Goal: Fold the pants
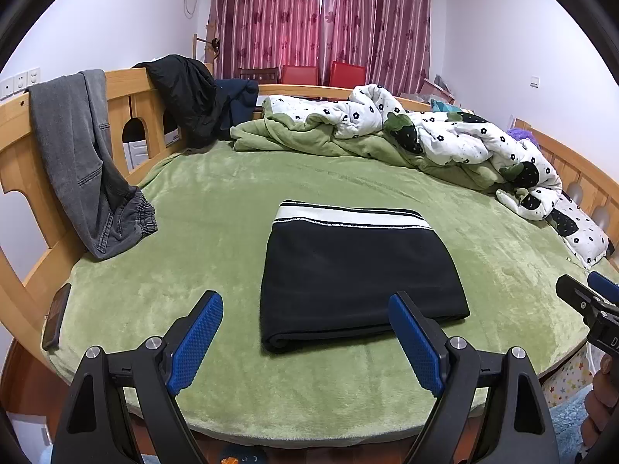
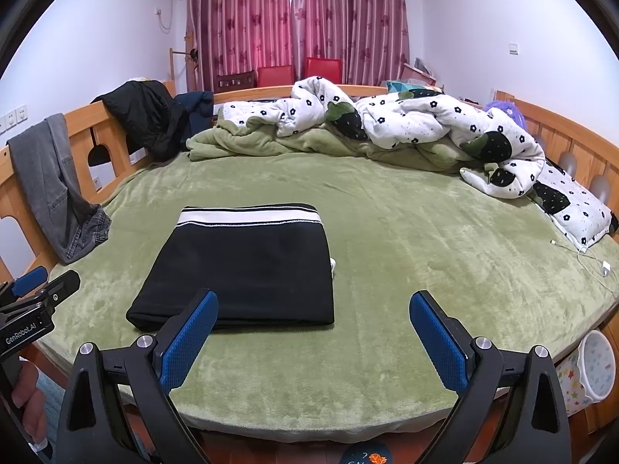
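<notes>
Left gripper [image 1: 305, 309] and right gripper [image 2: 313, 309] hang wide open, holding nothing, low in each frame, just short of the folded black pants [image 1: 359, 270] lying mid-frame on the green blanket [image 1: 216, 193]. A careless fingertip catching the near edge could drag the layers apart.

Both wrist cameras are looking down across the bed [image 1: 216, 193] from its near edge, facing the curtains [image 2: 294, 19]; the folded pants [image 1: 359, 270] are sitting centre-frame left, lower-left right.
</notes>
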Motion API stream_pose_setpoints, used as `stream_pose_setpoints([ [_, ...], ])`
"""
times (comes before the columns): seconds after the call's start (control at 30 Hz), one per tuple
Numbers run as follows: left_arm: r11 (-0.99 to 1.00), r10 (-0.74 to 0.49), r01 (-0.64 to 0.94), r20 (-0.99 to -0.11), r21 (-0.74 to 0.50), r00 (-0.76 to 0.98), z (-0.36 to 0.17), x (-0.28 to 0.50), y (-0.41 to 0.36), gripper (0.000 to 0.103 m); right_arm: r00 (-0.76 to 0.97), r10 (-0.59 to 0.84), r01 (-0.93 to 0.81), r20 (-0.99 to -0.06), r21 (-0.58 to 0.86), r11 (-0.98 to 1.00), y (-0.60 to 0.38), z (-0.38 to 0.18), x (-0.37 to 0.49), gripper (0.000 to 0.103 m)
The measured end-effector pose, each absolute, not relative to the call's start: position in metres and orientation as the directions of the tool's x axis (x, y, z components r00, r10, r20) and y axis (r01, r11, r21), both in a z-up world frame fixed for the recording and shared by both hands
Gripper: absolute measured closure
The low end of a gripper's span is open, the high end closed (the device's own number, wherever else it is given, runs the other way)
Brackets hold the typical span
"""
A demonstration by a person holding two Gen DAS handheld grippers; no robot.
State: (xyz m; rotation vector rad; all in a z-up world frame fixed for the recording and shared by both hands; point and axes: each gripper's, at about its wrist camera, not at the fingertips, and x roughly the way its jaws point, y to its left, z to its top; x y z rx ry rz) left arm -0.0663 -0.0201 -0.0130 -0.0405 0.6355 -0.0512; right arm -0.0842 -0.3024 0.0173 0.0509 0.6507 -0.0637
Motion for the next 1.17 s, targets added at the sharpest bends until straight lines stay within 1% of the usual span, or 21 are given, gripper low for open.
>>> stream_pose_setpoints([
  [0.53,0.998,-0.063,0.034,-0.59,-0.061,0.805,-0.012,-0.068,-0.021,0.016,0.787,-0.044,0.077,-0.616,0.028,0.997,-0.303,0.014,-0.084,0.005],
  [1.17,0.998,-0.064,0.052,-0.59,-0.038,0.805,-0.006,-0.067,-0.027,0.015,0.782,-0.043,0.068,-0.622,0.017,0.998,-0.309,0.007,-0.082,0.005],
])
